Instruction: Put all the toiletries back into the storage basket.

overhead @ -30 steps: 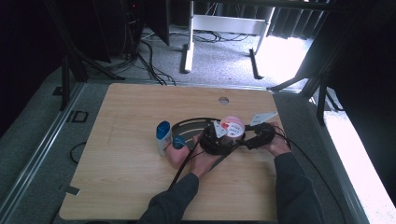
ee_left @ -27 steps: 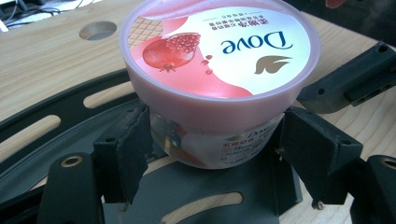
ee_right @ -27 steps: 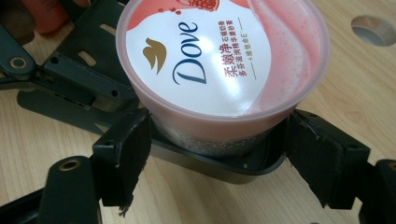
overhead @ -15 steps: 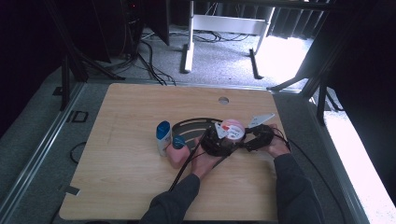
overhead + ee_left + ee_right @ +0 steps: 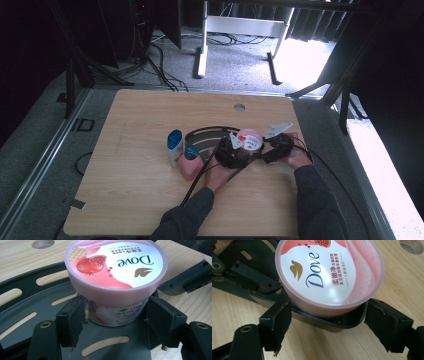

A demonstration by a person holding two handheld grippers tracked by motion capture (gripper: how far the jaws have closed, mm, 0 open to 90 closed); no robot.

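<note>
A pink Dove jar (image 5: pixel 248 140) with a white and pink lid (image 5: pixel 115 262) stands on a black slotted tray (image 5: pixel 200 135). My left gripper (image 5: pixel 113 315) reaches the jar from the near left. Its jaws have just been closing, and the pads (image 5: pixel 75 320) now lie against the jar's sides under the lid. My right gripper (image 5: pixel 328 317) comes from the right at the tray's edge. It is open, with a pad (image 5: pixel 277 322) on each side of the jar (image 5: pixel 329 272) and a gap at both. In the high view the left gripper (image 5: pixel 235 150) and right gripper (image 5: pixel 272 147) flank the jar.
A white bottle with a blue cap (image 5: pixel 174 145) and a pink bottle (image 5: pixel 190 162) stand left of the tray. The wooden table (image 5: pixel 140 200) has a round hole (image 5: pixel 239 107) near its far edge. Cables trail from both grippers toward the person.
</note>
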